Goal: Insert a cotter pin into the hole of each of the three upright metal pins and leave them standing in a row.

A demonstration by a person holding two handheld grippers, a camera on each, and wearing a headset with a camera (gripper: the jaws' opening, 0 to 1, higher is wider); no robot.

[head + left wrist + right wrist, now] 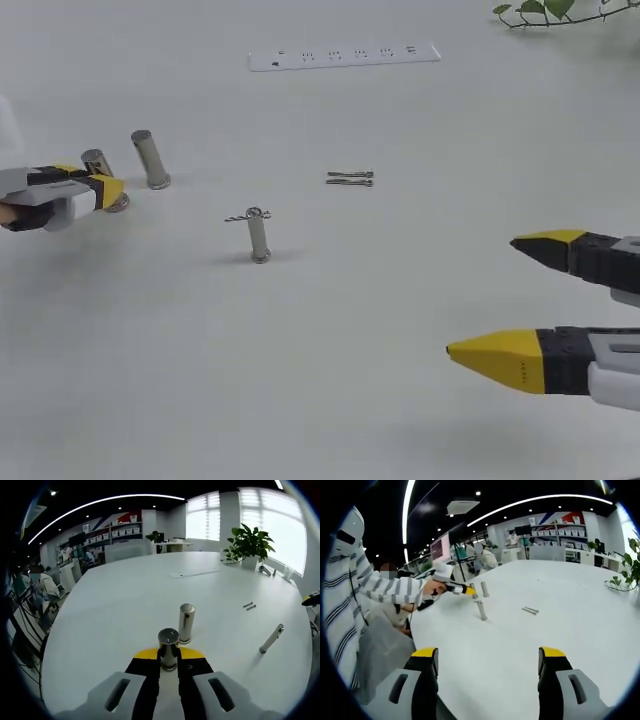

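Three upright metal pins stand on the white table. The middle pin (258,236) carries a cotter pin (247,216) through its top hole. My left gripper (108,190) is shut on the leftmost pin (168,648), which shows between its yellow-tipped jaws. A second bare pin (150,159) stands just behind it (186,623). Two loose cotter pins (350,178) lie side by side farther right (249,605). My right gripper (505,300) hovers open at the right edge, holding nothing, its jaws wide apart (487,662).
A white power strip (344,56) lies at the far edge of the table. Green plant leaves (560,12) hang in at the top right. A person in a striped sleeve (380,590) holds the left gripper. Shelves and desks stand in the background.
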